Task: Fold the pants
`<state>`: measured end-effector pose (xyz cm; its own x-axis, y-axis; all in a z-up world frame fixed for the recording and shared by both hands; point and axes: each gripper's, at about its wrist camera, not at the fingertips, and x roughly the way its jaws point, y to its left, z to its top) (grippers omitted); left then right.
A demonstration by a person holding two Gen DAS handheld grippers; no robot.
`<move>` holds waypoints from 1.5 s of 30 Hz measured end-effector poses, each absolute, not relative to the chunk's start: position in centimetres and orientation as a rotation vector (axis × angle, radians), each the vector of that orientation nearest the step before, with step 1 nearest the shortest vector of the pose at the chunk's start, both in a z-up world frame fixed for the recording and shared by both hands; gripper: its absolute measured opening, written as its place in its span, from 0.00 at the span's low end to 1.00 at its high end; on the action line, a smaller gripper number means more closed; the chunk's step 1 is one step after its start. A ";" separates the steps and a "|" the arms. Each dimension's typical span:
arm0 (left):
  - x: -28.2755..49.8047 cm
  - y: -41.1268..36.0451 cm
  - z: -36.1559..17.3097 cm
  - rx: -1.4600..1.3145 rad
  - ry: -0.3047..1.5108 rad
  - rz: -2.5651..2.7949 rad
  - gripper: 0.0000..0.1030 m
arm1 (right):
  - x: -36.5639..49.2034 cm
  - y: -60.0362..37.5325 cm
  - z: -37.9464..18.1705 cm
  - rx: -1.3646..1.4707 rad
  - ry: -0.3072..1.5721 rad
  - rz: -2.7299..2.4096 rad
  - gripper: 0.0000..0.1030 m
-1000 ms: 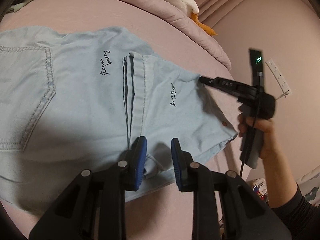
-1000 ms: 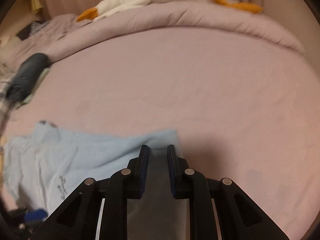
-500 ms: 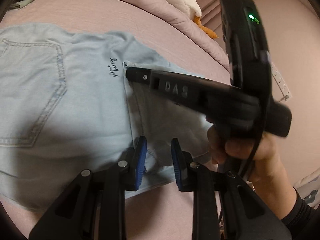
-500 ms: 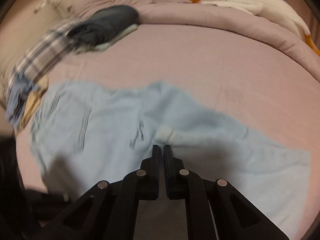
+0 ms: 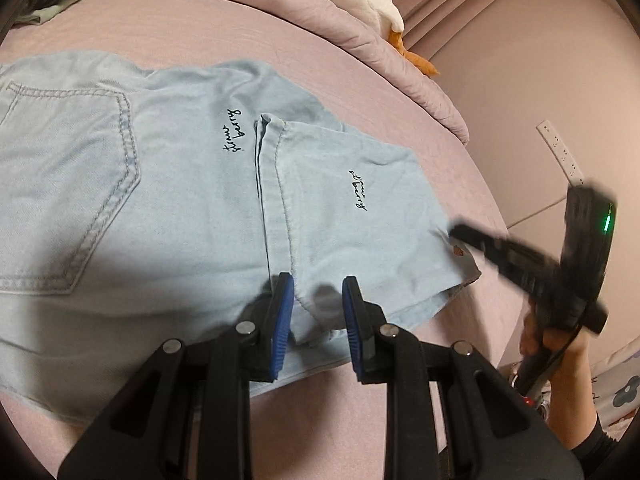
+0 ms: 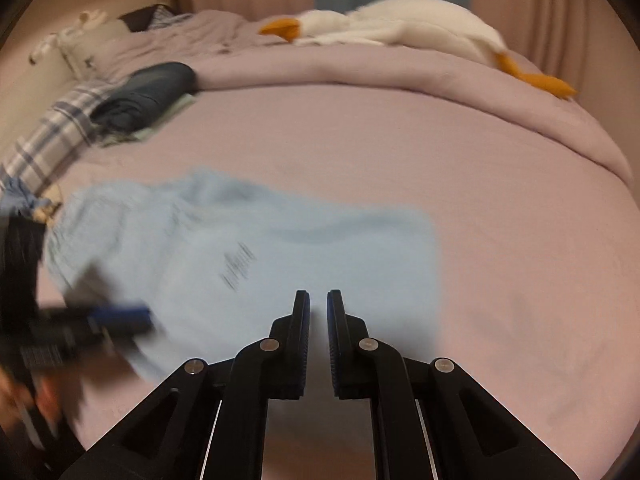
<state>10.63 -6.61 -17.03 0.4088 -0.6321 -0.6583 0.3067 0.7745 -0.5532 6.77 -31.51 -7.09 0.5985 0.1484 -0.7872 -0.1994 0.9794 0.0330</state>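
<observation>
Two views show light blue pants [image 5: 168,208] lying flat on the pink bed [image 5: 200,32]. From the left wrist, the left gripper [image 5: 316,316] is open over the folded edge, holding nothing. From the right wrist, the right gripper [image 6: 318,320] is open a little above the soft, floppy cloth. I would grab a corner.

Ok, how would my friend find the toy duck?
Look at the pink bed and go to its far side, where the quilt is bunched up. The toy duck lies on top: long, white, with an orange beak and feet, unlike the dark folded clothes.
</observation>
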 end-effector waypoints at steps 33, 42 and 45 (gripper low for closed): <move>3.6 12.0 -17.8 -0.883 0.830 -0.236 0.56 | -0.3 -21.6 -8.0 -0.037 0.844 0.465 0.21; 6.9 13.8 -17.7 -1.047 0.739 -0.119 0.57 | 0.4 -19.6 -8.2 -0.010 0.865 0.522 0.21; 7.1 15.0 -17.7 -1.130 0.739 -0.114 0.50 | 0.9 -18.8 -8.1 -0.020 0.868 0.531 0.21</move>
<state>7.08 14.98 -17.75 0.7609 -0.4392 -0.4776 -0.2755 0.4479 -0.8506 0.87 -18.79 -8.15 0.5252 0.4361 -0.7307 -0.4517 0.8706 0.1949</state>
